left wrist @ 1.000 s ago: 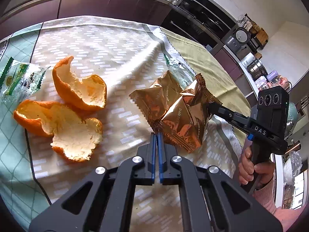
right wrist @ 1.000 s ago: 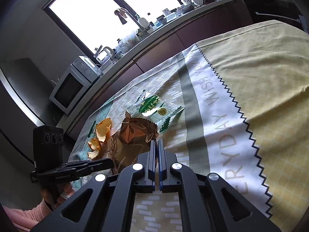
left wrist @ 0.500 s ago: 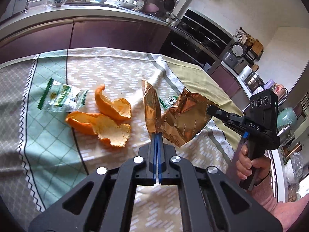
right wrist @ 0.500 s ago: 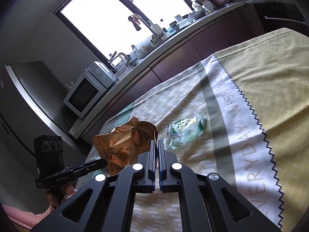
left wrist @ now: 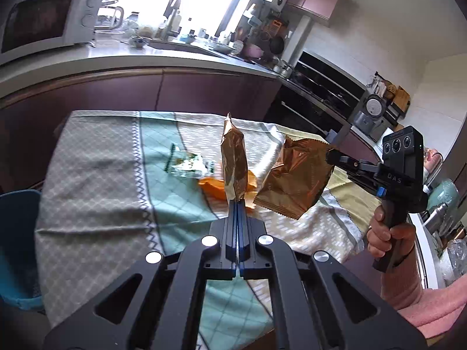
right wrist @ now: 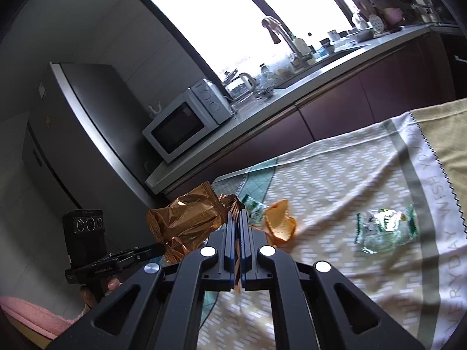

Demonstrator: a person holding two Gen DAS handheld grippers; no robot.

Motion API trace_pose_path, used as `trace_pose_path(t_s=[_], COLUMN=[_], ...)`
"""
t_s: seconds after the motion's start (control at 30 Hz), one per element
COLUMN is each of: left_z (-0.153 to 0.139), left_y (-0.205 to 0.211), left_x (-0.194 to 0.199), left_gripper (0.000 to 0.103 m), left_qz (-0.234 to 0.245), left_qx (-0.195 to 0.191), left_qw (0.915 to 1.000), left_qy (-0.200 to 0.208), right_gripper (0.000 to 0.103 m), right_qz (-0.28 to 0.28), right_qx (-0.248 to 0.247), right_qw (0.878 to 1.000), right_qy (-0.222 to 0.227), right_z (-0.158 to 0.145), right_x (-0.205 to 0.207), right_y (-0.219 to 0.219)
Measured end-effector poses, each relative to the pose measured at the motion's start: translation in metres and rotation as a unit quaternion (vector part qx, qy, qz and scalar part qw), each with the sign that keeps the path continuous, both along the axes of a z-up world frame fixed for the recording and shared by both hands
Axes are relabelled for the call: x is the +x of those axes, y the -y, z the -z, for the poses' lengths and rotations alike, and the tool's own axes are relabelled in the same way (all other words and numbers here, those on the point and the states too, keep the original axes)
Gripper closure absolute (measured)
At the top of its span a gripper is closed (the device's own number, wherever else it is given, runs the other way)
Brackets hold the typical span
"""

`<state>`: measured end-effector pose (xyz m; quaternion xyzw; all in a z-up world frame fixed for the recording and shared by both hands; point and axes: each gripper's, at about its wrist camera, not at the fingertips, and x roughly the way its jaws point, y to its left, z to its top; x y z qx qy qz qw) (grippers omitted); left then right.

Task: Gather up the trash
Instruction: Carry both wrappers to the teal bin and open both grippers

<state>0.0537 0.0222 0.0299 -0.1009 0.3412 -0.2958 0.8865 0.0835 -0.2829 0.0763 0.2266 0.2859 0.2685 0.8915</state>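
left tongs (left wrist: 238, 204) pinching gold wrapper (left wrist: 233, 160), airborne

Both grippers are up off the table and clamped tight. The left gripper (left wrist: 238, 204) points forward and a bit down, jaws pressed together on a wrapper (left wrist: 233, 160) that stands up from the tips. The right gripper (left wrist: 331, 156) sits off to its right, held by a hand (left wrist: 385, 233) wrapped round the handle, pink sleeve (left wrist: 435, 306) below, pinching a second wrapper (left wrist: 294, 180) by the edge so it hangs down.
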Motion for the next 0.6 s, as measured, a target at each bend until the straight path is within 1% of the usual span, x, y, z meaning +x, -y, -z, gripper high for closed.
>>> trace_pose_path(t_s=[0.17, 0.3, 0.37, 0.5, 0.6], left_z=[-0.008, -0.014, -0.014, -0.005, 0.010], left_y=[-0.069, -0.126, -0.153, -0.200, -0.232], left_x=[-0.020, -0.032, -0.035, -0.035, -0.033], left_gripper=[0.102, 0.102, 0.102, 0.102, 0.102], left_qz=[-0.073, -0.135, -0.166, -0.209, -0.232], left_qx=[0.012, 0.022, 0.031, 0.050, 0.062], left_qw=[0.9972, 0.9904, 0.9856, 0.9767, 0.9704], left_qy=[0.010, 0.016, 0.014, 0.000, -0.021], right_gripper=[0.101, 0.101, 0.101, 0.101, 0.101], right_qz=[-0.067, -0.128, -0.159, -0.211, -0.237], right_qx=[0.001, 0.005, 0.012, 0.009, 0.004], right_qw=[0.998, 0.992, 0.987, 0.977, 0.971], right_qy=[0.010, 0.009, 0.006, -0.006, -0.021], right_z=[-0.011, -0.012, -0.010, -0.004, 0.005], right_x=[0.016, 0.039, 0.052, 0.078, 0.096], right_y=[-0.057, -0.117, -0.148, -0.215, -0.262])
